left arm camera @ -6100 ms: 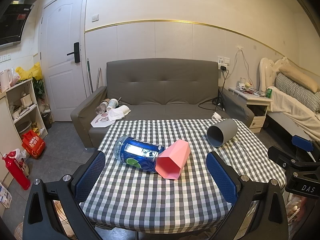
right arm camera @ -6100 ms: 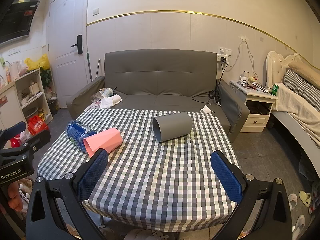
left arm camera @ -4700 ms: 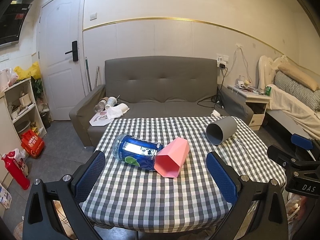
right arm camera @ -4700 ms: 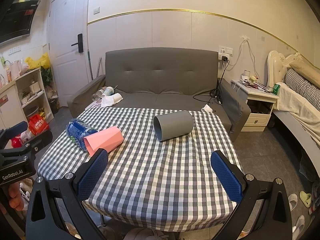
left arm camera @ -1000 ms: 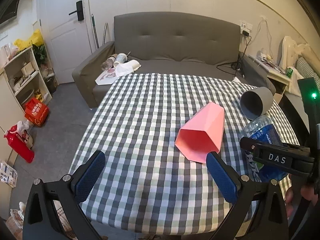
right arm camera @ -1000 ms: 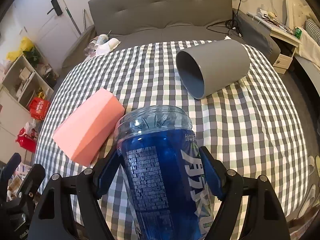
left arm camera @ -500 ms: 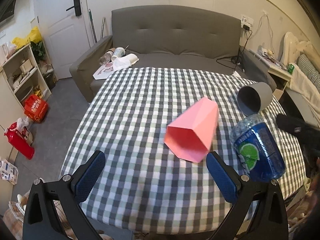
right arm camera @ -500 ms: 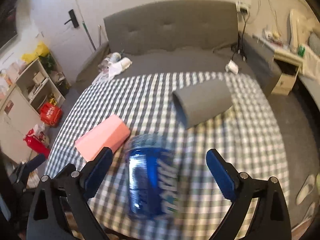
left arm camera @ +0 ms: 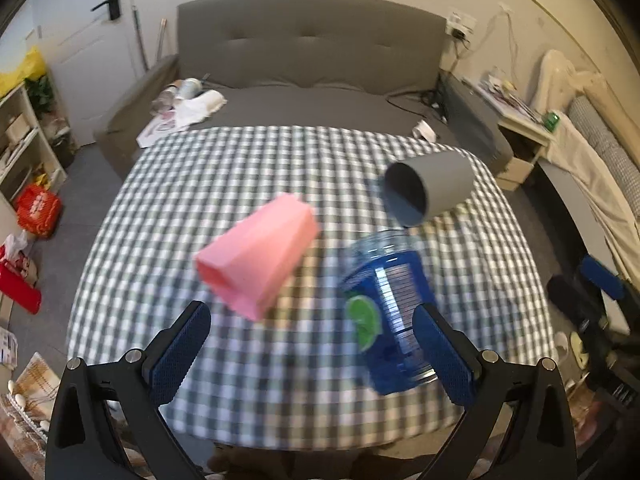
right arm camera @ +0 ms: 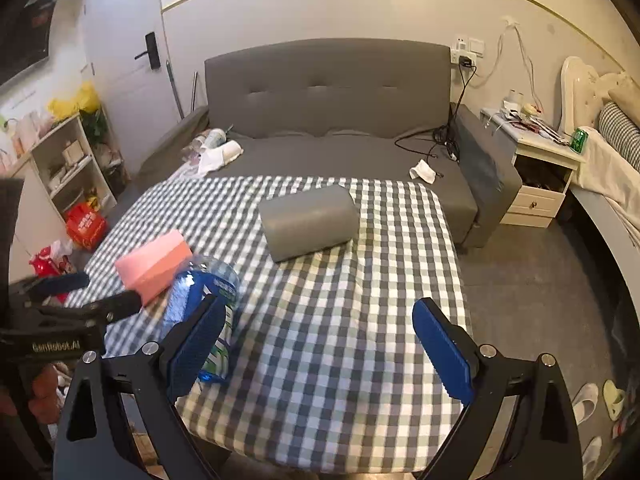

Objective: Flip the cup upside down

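A blue see-through cup [left arm camera: 386,312] stands on the checked table [left arm camera: 240,168] with its wider end down, free of both grippers. To its left a pink faceted cup [left arm camera: 256,256] lies on its side, its mouth towards me. Behind them a grey cup [left arm camera: 436,192] also lies on its side. My left gripper [left arm camera: 312,332] is open, just short of the pink cup. My right gripper [right arm camera: 320,332] is open and holds nothing; the blue cup [right arm camera: 200,300] is partly hidden behind its left finger. The pink cup [right arm camera: 154,264] and grey cup [right arm camera: 310,222] lie beyond.
A grey sofa [right arm camera: 328,92] stands behind the table, with a white nightstand [right arm camera: 536,176] and a bed [right arm camera: 612,168] to the right. A shelf unit [right arm camera: 68,168] and bags are on the left. Slippers [right arm camera: 600,400] lie on the floor at the right.
The right gripper has let go of the blue cup and drawn back from it. The cup now stands alone on the table. The left gripper has swung, and the view is blurred.
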`<state>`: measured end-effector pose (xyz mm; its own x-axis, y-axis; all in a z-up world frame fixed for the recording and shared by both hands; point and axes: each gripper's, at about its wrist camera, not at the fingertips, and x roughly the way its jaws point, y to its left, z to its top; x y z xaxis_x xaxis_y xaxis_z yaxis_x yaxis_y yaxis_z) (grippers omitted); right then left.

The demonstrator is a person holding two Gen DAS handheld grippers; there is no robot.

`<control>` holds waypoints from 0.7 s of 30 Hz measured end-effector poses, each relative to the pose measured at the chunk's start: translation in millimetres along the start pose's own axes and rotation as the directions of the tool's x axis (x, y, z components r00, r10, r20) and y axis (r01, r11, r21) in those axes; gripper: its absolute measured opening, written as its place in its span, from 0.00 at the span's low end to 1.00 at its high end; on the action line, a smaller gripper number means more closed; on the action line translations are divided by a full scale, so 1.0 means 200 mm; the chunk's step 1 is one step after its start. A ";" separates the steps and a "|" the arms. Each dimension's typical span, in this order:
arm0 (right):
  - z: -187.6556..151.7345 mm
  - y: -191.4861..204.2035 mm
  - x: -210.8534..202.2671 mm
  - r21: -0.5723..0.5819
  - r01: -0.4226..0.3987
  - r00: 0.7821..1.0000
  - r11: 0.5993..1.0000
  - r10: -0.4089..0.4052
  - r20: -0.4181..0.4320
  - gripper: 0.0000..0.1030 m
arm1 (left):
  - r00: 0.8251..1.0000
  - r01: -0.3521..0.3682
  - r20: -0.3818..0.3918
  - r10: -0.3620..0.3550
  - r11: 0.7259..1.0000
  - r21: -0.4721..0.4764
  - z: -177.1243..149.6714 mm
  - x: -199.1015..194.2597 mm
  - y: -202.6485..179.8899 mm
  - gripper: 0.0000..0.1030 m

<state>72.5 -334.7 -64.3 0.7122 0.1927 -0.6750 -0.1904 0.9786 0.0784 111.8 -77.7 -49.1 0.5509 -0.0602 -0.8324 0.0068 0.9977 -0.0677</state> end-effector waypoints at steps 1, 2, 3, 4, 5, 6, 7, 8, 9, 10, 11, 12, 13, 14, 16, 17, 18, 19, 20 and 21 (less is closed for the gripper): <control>-0.01 0.00 0.01 -0.008 0.003 1.000 1.000 -0.003 -0.015 0.92 | 1.000 0.001 -0.014 -0.001 1.000 0.003 0.02 0.02 -0.02 1.00; -0.01 -0.01 0.02 -0.013 0.004 1.000 1.000 -0.004 -0.028 0.92 | 1.000 0.002 -0.025 -0.002 1.000 0.003 0.03 0.03 -0.04 1.00; -0.02 -0.03 0.03 -0.016 -0.002 0.999 1.000 0.001 -0.040 0.92 | 0.999 0.005 -0.038 -0.005 1.000 0.001 0.05 0.05 -0.05 1.00; -0.02 -0.04 0.04 -0.011 -0.007 0.999 1.000 0.007 -0.045 0.92 | 0.999 0.009 -0.053 -0.009 1.000 -0.005 0.07 0.07 -0.07 1.00; -0.03 -0.05 0.06 0.000 -0.013 0.999 1.000 0.013 -0.053 0.92 | 0.998 0.009 -0.063 -0.010 1.000 -0.011 0.08 0.09 -0.07 1.00; -0.03 -0.06 0.06 0.007 -0.015 0.998 1.000 0.015 -0.054 0.92 | 0.997 0.005 -0.079 -0.007 1.000 -0.018 0.10 0.12 -0.08 1.00; -0.02 -0.07 0.07 0.015 -0.016 0.998 1.000 0.017 -0.053 0.92 | 0.996 0.005 -0.093 -0.007 1.000 -0.025 0.10 0.14 -0.09 1.00; -0.02 -0.08 0.08 0.021 -0.015 0.998 1.000 0.016 -0.054 0.92 | 0.994 0.008 -0.110 -0.011 1.000 -0.031 0.11 0.17 -0.09 1.00; -0.02 -0.09 0.09 0.028 -0.015 0.998 0.999 0.017 -0.055 0.92 | 0.991 0.015 -0.130 -0.019 0.999 -0.036 0.11 0.19 -0.10 1.00; -0.01 -0.10 0.11 0.036 -0.014 0.998 0.999 0.016 -0.058 0.92 | 0.988 0.027 -0.153 -0.034 0.998 -0.048 0.12 0.22 -0.10 1.00; -0.01 -0.11 0.12 0.044 -0.010 0.998 0.999 0.012 -0.062 0.92 | 0.985 0.033 -0.167 -0.041 0.998 -0.056 0.13 0.24 -0.10 1.00; -0.01 -0.11 0.13 0.048 -0.006 0.998 0.999 0.009 -0.065 0.92 | 0.982 0.038 -0.182 -0.048 0.997 -0.062 0.14 0.26 -0.10 1.00; 0.00 -0.12 0.15 0.054 -0.004 0.998 0.999 0.008 -0.069 0.92 | 0.979 0.044 -0.194 -0.056 0.997 -0.064 0.14 0.28 -0.10 1.00; 0.00 -0.13 0.16 0.060 -0.005 0.997 0.998 0.010 -0.072 0.92 | 0.978 0.048 -0.202 -0.060 0.997 -0.065 0.15 0.29 -0.11 1.00; 0.01 -0.13 0.19 0.066 -0.003 0.997 0.998 0.008 -0.077 0.92 | 0.974 0.059 -0.215 -0.070 0.997 -0.058 0.16 0.33 -0.12 1.00; 0.02 -0.13 0.20 0.066 -0.001 0.997 0.998 0.006 -0.080 0.92 | 0.972 0.065 -0.223 -0.075 0.997 -0.052 0.17 0.34 -0.13 1.00; 0.02 -0.13 0.21 0.065 -0.001 0.996 0.998 0.007 -0.084 0.92 | 0.971 0.067 -0.228 -0.077 0.997 -0.049 0.17 0.35 -0.14 1.00; 0.02 -0.13 0.22 0.065 -0.001 0.996 0.998 0.007 -0.086 0.92 | 0.967 0.072 -0.240 -0.080 0.996 -0.044 0.17 0.37 -0.15 1.00; 0.02 -0.13 0.23 0.064 0.000 0.996 0.998 0.006 -0.091 0.92 | 0.963 0.075 -0.255 -0.084 0.996 -0.043 0.18 0.39 -0.15 1.00; 0.02 -0.13 0.25 0.063 0.004 0.995 0.998 0.003 -0.098 0.92 | 0.959 0.080 -0.270 -0.090 0.996 -0.048 0.18 0.40 -0.15 0.99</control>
<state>115.1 -349.8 -96.3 0.6421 0.1871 -0.7435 -0.1446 0.9819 0.1222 185.1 -111.4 -94.4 0.3022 -0.1557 -0.9404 0.0104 0.9870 -0.1601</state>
